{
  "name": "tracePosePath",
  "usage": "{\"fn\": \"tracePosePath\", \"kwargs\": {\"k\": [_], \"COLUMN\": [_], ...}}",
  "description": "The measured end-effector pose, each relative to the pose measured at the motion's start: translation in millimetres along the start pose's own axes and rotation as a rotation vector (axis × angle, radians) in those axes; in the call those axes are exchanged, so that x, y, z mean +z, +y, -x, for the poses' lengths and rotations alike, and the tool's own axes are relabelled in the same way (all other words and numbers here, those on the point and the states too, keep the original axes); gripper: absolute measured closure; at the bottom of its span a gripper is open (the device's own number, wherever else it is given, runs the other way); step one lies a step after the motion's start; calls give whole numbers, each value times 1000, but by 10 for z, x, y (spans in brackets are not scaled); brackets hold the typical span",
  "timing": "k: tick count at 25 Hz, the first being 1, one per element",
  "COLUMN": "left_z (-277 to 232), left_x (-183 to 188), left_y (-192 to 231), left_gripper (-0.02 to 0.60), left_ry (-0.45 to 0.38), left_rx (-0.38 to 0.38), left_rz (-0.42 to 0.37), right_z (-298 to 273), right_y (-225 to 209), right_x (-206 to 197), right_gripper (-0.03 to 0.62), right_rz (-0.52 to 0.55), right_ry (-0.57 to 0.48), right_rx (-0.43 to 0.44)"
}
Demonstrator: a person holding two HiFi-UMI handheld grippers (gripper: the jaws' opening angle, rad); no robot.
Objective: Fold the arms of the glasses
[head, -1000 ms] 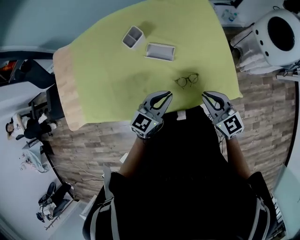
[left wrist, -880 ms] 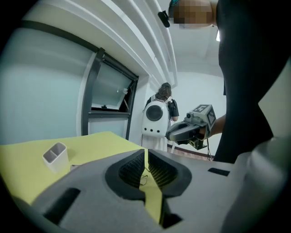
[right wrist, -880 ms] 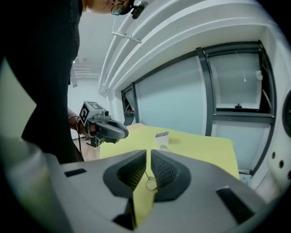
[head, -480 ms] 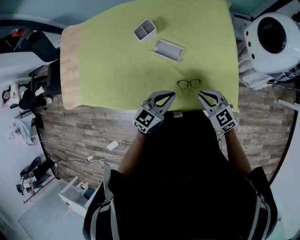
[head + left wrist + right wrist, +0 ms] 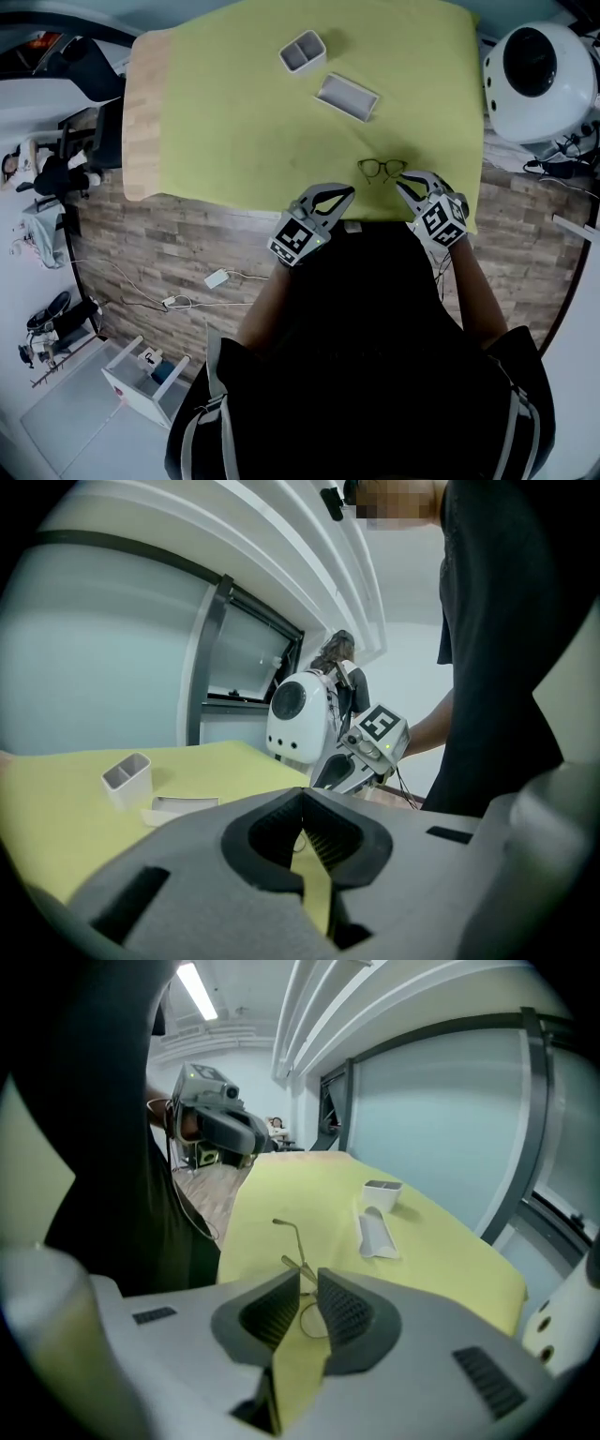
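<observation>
Glasses (image 5: 382, 169): lay on the yellow-green cloth (image 5: 234, 122) near its front edge, arms unfolded (one pointed upward in the right gripper view). Right gripper (image 5: 405, 185): jaws narrowly apart, tips just beside the frame. Left gripper (image 5: 346, 190): jaws together, empty, near the glasses.

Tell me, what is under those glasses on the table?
The glasses lie on a yellow-green cloth. A wooden tabletop shows bare past the cloth's left edge; beneath the glasses the cloth hides it.
</observation>
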State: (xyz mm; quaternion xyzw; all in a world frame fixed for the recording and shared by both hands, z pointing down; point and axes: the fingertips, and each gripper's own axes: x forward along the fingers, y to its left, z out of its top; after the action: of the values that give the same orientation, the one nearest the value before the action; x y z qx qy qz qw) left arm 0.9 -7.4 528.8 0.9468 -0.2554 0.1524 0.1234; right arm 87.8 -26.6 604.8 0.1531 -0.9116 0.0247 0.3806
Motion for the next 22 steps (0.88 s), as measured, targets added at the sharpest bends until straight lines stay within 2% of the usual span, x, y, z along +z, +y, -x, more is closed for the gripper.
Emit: {"fn": "tracePosePath", "kwargs": {"k": [11, 22], "left_z": [125, 152], "left_x": [-54, -105], "left_y": [-3, 78], "left_gripper": [563, 563], "left_ry": [5, 4], "left_rx": [36, 43], "left_rz": [28, 52], "right_z": [-291, -490], "right_y": [-65, -77], "right_x": [-300, -311], "right_gripper": [554, 556], "right_rz": [165, 210], "right_ry": [177, 210], "right_rx": [35, 51]}}
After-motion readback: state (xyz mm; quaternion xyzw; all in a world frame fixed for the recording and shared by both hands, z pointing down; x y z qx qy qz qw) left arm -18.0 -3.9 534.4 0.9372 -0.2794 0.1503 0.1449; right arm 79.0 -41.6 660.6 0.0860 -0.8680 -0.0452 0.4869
